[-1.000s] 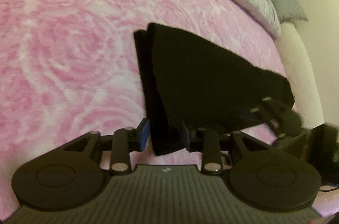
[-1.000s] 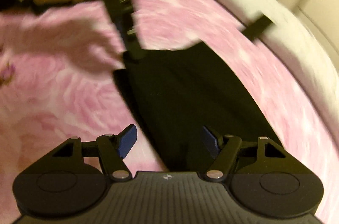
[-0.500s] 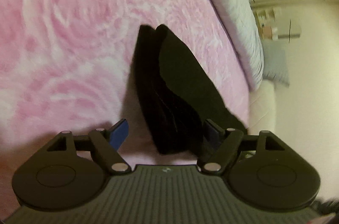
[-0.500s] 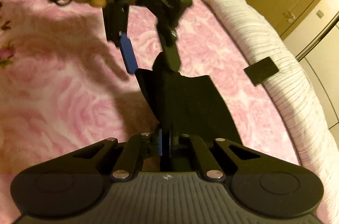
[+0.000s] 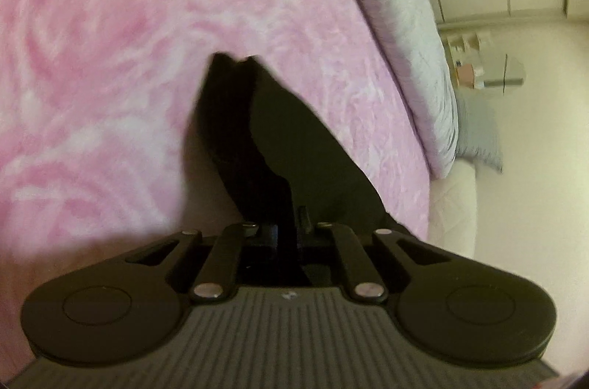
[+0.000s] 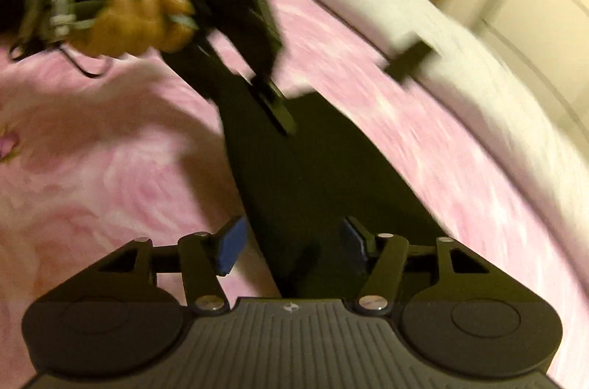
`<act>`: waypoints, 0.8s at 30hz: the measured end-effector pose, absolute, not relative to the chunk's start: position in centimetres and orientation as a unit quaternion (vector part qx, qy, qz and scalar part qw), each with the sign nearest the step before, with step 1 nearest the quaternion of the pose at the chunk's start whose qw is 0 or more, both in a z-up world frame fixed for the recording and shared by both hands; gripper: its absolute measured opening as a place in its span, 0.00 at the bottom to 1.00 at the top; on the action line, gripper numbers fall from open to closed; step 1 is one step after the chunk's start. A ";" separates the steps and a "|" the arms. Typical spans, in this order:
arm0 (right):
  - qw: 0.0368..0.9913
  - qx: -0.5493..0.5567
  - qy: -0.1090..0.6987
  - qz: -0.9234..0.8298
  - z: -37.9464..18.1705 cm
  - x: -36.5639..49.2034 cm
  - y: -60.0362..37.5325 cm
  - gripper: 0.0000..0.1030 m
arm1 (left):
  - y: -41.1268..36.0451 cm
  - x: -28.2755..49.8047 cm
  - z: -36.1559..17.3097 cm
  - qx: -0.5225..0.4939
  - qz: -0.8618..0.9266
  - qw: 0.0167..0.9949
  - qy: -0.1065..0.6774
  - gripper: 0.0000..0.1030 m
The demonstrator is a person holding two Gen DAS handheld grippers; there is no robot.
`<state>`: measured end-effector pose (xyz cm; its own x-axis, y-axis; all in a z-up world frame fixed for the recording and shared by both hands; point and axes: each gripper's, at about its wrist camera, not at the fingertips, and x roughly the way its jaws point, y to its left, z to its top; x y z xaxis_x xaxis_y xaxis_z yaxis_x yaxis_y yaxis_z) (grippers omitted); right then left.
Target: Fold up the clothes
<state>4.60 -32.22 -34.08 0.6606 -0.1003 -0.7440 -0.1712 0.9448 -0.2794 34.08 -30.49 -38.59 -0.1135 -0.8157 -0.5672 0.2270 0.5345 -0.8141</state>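
Note:
A black garment [image 5: 294, 138] lies folded into a long narrow strip on the pink rose-patterned blanket [image 5: 110, 57]. My left gripper [image 5: 285, 227] is shut on its near end, and black cloth shows pinched between the closed fingers. In the right wrist view the same garment [image 6: 313, 175] runs away from me towards the left gripper [image 6: 279, 116], which a person's hand [image 6: 121, 2] holds at the far end. My right gripper [image 6: 292, 241] is just above the garment's other end with its jaws opening. The cloth lies between the blue pads, and neither pad presses on it.
A pale striped bed cover [image 5: 412, 32] borders the blanket, with a grey pillow [image 5: 478, 135] beyond it. A small black rectangle [image 6: 408, 63] lies on that cover. Cupboard doors and a wall stand behind the bed.
My left gripper opened wide, moved in over the garment's end and closed on it. My right gripper, shut on the cloth half a second ago, has let go and lifted slightly.

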 end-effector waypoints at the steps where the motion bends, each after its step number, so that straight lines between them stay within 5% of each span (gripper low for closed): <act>1: 0.894 -0.144 0.424 0.002 -33.9 4.0 -33.1 0.61 | -31.2 34.0 -37.3 -0.216 -0.432 0.631 0.606 0.04; 6: 0.880 -0.050 0.462 -0.098 -32.5 -0.2 -36.4 0.69 | -36.9 31.8 -29.4 -0.070 -0.518 0.668 0.530 0.04; 14: 0.851 0.074 0.457 -0.247 -29.5 -8.3 -42.3 0.74 | -46.4 24.6 -22.0 -0.035 -0.599 0.636 0.486 0.04; 24: 0.849 0.113 0.427 -0.289 -29.2 -19.5 -54.5 0.82 | -55.3 12.4 -27.1 0.026 -0.581 0.636 0.507 0.04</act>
